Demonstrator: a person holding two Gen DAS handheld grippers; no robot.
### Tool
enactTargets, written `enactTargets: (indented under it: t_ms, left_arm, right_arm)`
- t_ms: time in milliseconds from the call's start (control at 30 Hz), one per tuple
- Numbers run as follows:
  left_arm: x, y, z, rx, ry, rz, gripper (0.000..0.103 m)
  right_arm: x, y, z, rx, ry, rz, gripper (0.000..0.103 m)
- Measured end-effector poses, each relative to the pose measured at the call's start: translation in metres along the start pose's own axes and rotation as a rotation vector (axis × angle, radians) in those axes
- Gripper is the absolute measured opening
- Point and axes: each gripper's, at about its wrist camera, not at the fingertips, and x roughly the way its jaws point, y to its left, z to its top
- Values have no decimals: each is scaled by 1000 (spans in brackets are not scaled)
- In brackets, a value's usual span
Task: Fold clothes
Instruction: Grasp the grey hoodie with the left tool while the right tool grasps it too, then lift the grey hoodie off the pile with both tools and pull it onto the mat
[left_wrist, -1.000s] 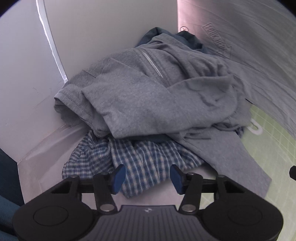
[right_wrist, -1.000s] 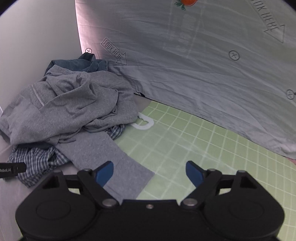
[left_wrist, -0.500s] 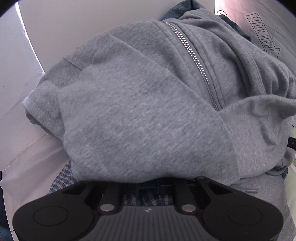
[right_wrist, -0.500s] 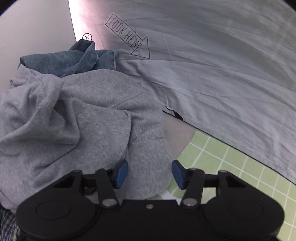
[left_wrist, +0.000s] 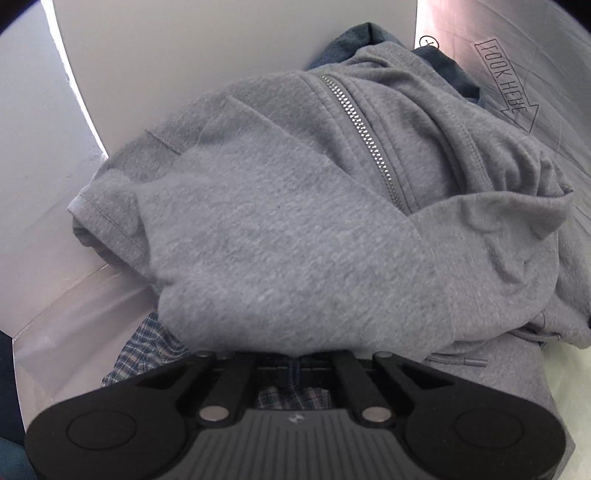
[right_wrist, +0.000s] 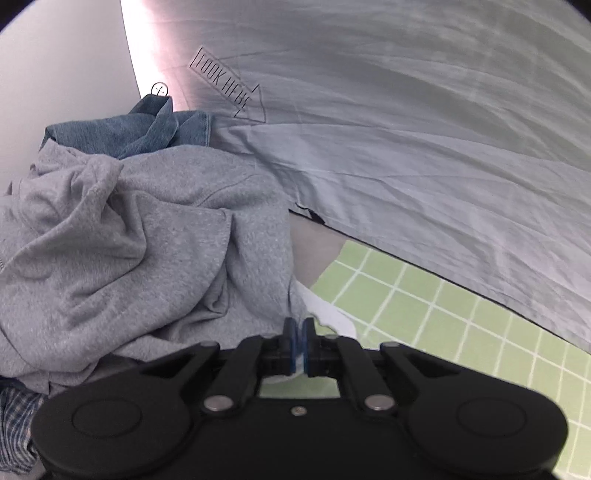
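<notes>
Fingers of right gripper are pinched on grey hoodie hem, lower centre; left gripper fingertips are hidden, state untellable. Checked shirt beneath may be dragged along.

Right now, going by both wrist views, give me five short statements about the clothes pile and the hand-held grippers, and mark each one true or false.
1. The grey zip hoodie lies on top of the pile. True.
2. The right hand-held gripper stands wide open above the mat. False: its blue pads are together, pinching the hoodie's edge.
3. A blue checked shirt lies under the hoodie. True.
4. The blue denim garment lies on the green grid mat. False: it is at the back of the pile, against the white wall.
5. The left hand-held gripper has its fingertips in plain sight. False: they are buried under the hoodie's fabric.
</notes>
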Motion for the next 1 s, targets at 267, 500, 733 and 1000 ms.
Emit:
enactTargets:
  t_ms: [267, 500, 733, 1000]
  left_arm:
    - [-63, -14, -50, 98, -53, -93, 0]
    - [-105, -60, -131, 187, -7, -196, 0]
    - [-109, -48, -164, 134, 66, -211, 7]
    - [-75, -15, -137, -107, 60, -162, 62]
  right_arm:
    - [-97, -35, -50, 76, -65, -106, 2]
    - [-187, -79, -118, 187, -44, -223, 2]
    - [-206, -86, -156, 224, 41, -197, 4]
    - [-168, -88, -130, 206, 75, -183, 47]
